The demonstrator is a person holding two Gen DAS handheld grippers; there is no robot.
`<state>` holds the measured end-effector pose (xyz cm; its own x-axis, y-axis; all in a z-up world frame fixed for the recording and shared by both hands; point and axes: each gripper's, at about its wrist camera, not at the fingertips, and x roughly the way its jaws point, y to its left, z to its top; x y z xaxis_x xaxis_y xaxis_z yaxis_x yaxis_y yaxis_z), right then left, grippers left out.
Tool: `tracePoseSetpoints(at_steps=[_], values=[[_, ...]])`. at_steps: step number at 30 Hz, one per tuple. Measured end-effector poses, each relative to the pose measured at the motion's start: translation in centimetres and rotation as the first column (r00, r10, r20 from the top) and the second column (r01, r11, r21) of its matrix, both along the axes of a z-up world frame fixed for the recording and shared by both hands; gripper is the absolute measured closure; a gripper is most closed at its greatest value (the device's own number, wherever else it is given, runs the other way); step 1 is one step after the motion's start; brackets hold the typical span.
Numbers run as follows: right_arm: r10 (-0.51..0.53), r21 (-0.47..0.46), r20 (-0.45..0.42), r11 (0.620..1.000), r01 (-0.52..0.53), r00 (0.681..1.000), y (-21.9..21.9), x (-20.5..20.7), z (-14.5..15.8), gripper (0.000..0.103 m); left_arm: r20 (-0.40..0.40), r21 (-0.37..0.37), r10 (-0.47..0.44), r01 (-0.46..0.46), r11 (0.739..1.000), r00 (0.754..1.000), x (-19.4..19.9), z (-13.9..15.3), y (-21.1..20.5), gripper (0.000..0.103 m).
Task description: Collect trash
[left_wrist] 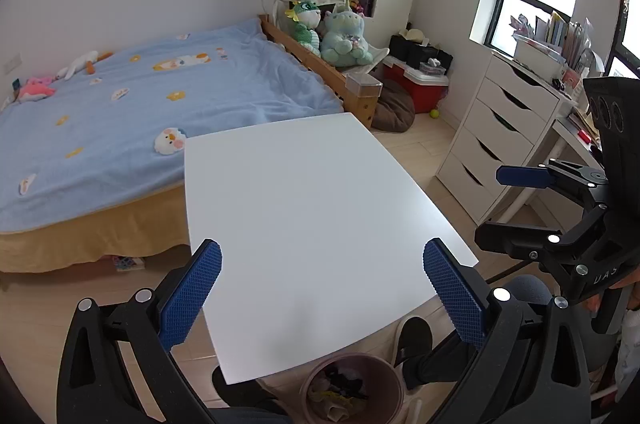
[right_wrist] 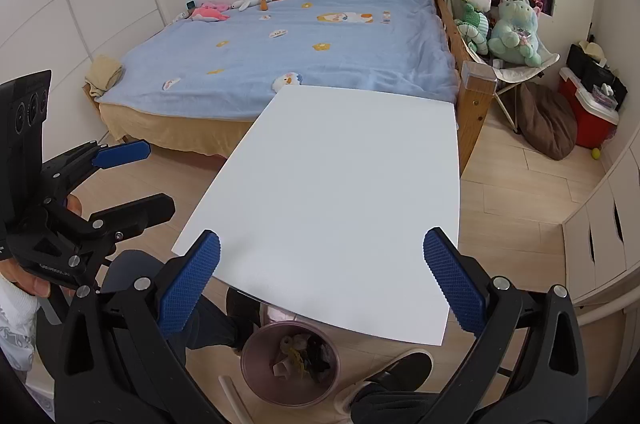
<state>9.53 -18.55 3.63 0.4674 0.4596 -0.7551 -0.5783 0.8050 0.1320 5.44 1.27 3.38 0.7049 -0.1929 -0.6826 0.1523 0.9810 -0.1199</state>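
A: Bedroom with a blue-covered bed [left_wrist: 160, 95], a white drawer unit [left_wrist: 492, 143] under the window, and a white worktop [left_wrist: 312, 203] in the foreground, its surface bare. Where is the trash?

B: In the bin [right_wrist: 290, 364] on the floor, partly under the near edge of the worktop. Crumpled scraps [right_wrist: 298, 352] lie inside it, and none shows on the worktop. Judged from this, collection looks near its end, or a further search is due

A: And the tools?

B: Left tool [left_wrist: 322, 288] and right tool [right_wrist: 320, 284] both hover above the near edge of the worktop, each with its blue pads spread wide and nothing between them. The raised, level pose suits surveying the room rather than reaching

A: What surrounds them, and what obstructs?

B: Plush toys [right_wrist: 496, 23] fill a chair beside the bed; a red cooler [left_wrist: 424, 87] and a brown cushion [right_wrist: 548, 127] sit on the floor beyond. The worktop overhangs part of the bin mouth, and the person's dark shoe [right_wrist: 400, 368] rests just beside the bin; both narrow the approach from above
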Motion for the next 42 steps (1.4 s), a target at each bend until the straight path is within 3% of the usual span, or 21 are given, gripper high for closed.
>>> tracePoseSetpoints(at_steps=[42], values=[[0.002, -0.002, -0.003, 1.0, -0.002, 1.0, 0.22, -0.2, 0.15, 0.003, -0.015, 0.012, -0.008, 0.008, 1.0, 1.0, -0.04, -0.09, -0.42, 0.006]])
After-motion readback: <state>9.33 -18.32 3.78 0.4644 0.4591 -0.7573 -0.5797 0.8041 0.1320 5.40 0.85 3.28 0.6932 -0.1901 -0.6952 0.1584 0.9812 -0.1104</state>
